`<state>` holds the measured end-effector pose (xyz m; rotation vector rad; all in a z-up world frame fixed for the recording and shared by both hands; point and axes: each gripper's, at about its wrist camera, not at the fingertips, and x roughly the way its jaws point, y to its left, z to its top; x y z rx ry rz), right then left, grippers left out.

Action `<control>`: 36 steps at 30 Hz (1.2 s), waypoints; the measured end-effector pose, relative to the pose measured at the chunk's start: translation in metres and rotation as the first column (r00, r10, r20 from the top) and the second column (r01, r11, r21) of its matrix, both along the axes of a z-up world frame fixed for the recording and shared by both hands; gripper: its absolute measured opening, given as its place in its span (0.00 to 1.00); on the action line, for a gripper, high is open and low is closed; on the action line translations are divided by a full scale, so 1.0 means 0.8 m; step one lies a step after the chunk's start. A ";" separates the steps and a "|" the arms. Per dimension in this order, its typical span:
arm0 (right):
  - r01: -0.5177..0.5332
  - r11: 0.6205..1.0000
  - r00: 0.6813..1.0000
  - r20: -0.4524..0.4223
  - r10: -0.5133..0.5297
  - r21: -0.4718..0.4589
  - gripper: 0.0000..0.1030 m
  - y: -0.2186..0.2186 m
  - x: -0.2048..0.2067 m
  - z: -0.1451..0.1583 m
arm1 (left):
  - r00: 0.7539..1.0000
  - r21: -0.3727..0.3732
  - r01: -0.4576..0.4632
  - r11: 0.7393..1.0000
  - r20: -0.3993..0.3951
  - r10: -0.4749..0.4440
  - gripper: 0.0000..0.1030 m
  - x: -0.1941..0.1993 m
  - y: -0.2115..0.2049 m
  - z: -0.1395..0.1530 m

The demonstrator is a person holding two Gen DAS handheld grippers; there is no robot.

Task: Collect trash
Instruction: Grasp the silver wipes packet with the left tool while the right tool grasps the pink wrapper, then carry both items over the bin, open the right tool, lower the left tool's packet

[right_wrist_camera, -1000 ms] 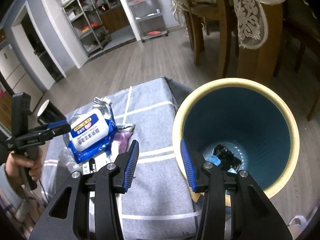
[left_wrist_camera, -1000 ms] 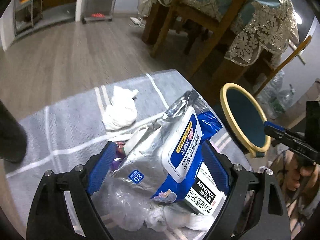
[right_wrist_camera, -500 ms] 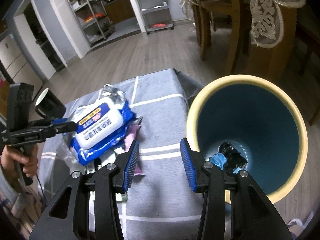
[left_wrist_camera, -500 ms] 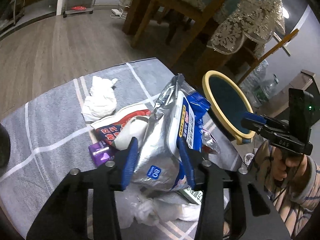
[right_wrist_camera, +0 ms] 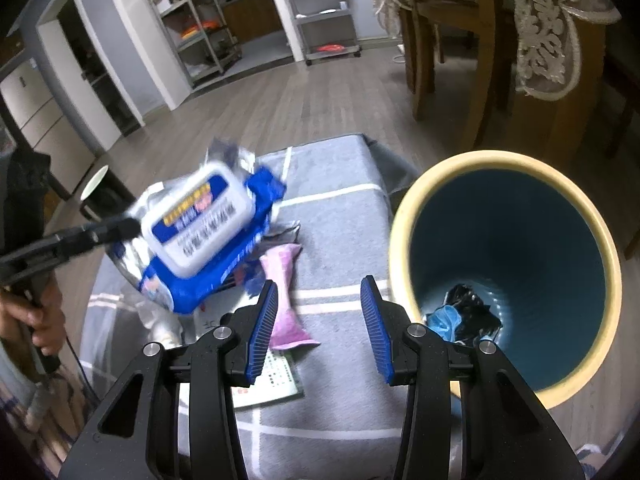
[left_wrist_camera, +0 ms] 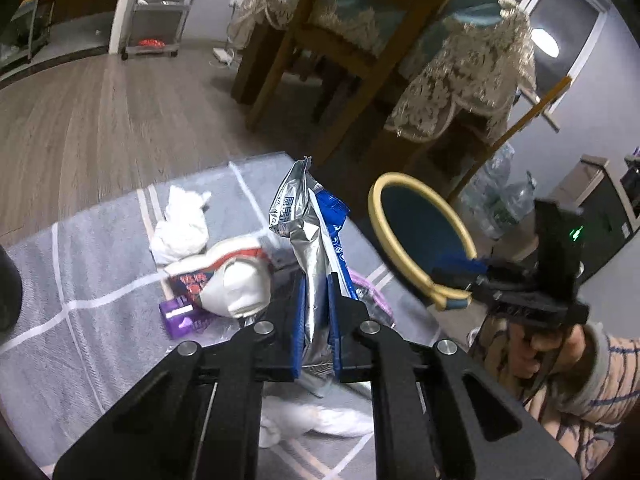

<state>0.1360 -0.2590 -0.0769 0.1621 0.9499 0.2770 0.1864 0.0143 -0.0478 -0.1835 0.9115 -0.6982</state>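
My left gripper (left_wrist_camera: pixel 316 284) is shut on a blue and silver wet-wipes pack (left_wrist_camera: pixel 310 232) and holds it edge-up above the grey cloth (left_wrist_camera: pixel 80 272). The pack (right_wrist_camera: pixel 200 236) also shows lifted in the right wrist view. My right gripper (right_wrist_camera: pixel 320 300) is open and empty, above the cloth (right_wrist_camera: pixel 340 216) beside the yellow-rimmed blue bin (right_wrist_camera: pixel 508 272), which holds some dark and blue trash (right_wrist_camera: pixel 460 316). The bin (left_wrist_camera: pixel 420 236) stands right of the pack.
On the cloth lie a white tissue wad (left_wrist_camera: pixel 182 224), a red-and-white wrapper (left_wrist_camera: pixel 224 276), a purple packet (left_wrist_camera: pixel 182 316), a pink wrapper (right_wrist_camera: pixel 284 300) and a printed paper (right_wrist_camera: pixel 272 380). A wooden chair (left_wrist_camera: pixel 320 64) and a lace-covered table (left_wrist_camera: pixel 460 80) stand behind.
My left gripper closed on the wipes pack and lifted it off the trash pile, turning it edge-on. My right gripper stayed open beside the bin.
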 end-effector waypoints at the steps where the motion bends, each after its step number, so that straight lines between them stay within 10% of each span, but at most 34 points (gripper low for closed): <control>1: -0.010 1.000 1.000 -0.004 0.010 0.000 0.43 0.002 0.000 -0.001 | 1.000 -0.006 -0.012 1.000 0.015 0.012 0.09 -0.003 0.002 0.006; 15: -0.111 0.994 0.987 -0.117 0.109 -0.014 0.43 0.043 0.025 -0.045 | 0.985 -0.041 -0.161 0.986 0.047 0.163 0.09 -0.030 0.031 0.024; 19: -0.134 0.991 0.980 -0.150 0.131 -0.010 0.16 0.044 0.024 -0.052 | 0.984 -0.046 -0.169 0.984 0.047 0.171 0.09 -0.035 0.027 0.024; 36: -0.045 0.999 0.996 -0.072 0.046 0.013 0.04 0.006 0.008 -0.026 | 0.960 -0.096 -0.260 0.961 0.085 0.268 0.09 -0.060 0.033 0.035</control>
